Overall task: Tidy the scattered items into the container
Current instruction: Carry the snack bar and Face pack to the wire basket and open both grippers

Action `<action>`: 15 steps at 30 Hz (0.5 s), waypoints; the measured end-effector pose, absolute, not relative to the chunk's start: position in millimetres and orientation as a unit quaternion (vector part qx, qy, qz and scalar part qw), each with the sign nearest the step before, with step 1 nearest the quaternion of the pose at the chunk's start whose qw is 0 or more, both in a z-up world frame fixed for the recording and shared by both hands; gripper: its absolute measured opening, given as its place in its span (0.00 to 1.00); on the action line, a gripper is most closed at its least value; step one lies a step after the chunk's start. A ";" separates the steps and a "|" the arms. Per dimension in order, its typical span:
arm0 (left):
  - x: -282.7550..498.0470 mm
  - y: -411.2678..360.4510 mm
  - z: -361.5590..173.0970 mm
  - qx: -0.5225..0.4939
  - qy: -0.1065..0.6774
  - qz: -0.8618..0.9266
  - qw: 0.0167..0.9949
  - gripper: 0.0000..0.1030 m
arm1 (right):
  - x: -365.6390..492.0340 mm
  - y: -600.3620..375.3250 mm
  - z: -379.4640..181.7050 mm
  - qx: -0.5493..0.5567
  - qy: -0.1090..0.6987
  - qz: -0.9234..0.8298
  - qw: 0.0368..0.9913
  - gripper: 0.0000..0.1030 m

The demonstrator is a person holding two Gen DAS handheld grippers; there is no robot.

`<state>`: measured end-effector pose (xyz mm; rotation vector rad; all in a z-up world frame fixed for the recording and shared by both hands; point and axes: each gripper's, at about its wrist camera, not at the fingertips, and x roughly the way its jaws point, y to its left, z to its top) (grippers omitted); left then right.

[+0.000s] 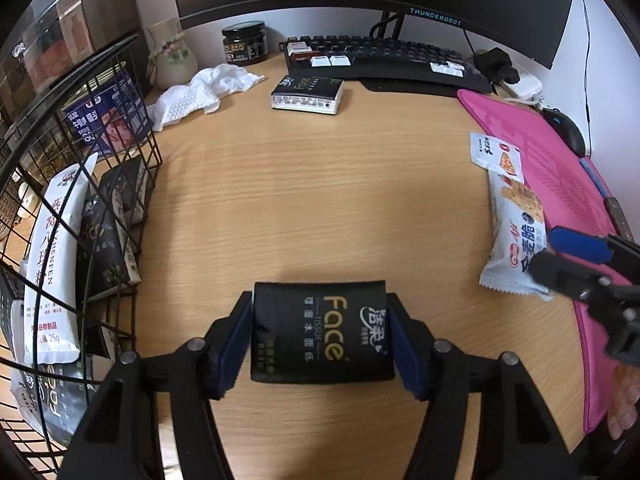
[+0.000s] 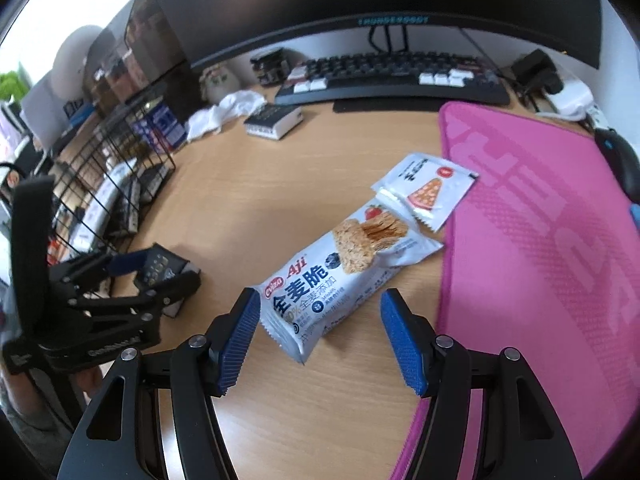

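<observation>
The left wrist view shows the left tongs (image 1: 322,336) clamped on a black tissue pack (image 1: 322,332), both blue pads pressed against its sides, low over the worktop (image 1: 320,200). The step in hand is judged to be the pick-up of this pack; next, a lift and a swing to the left is called for, over the rim of the wire basket (image 1: 80,184), where similar packs are already stacked. In the right wrist view the right tongs (image 2: 320,336) are held apart, pitched downward, with the near end of a white cereal bar wrapper (image 2: 344,268) lying between the pads but not gripped. A smaller white sachet (image 2: 428,188) lies just beyond it, overlapping the edge of the pink mat (image 2: 540,240).
</observation>
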<state>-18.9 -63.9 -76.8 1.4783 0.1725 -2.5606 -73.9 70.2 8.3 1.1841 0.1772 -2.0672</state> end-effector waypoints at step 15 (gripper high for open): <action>-21.6 -64.8 -75.3 0.502 0.055 -0.860 0.069 0.67 | -92.3 25.5 -5.6 0.478 0.054 -0.834 0.271 0.55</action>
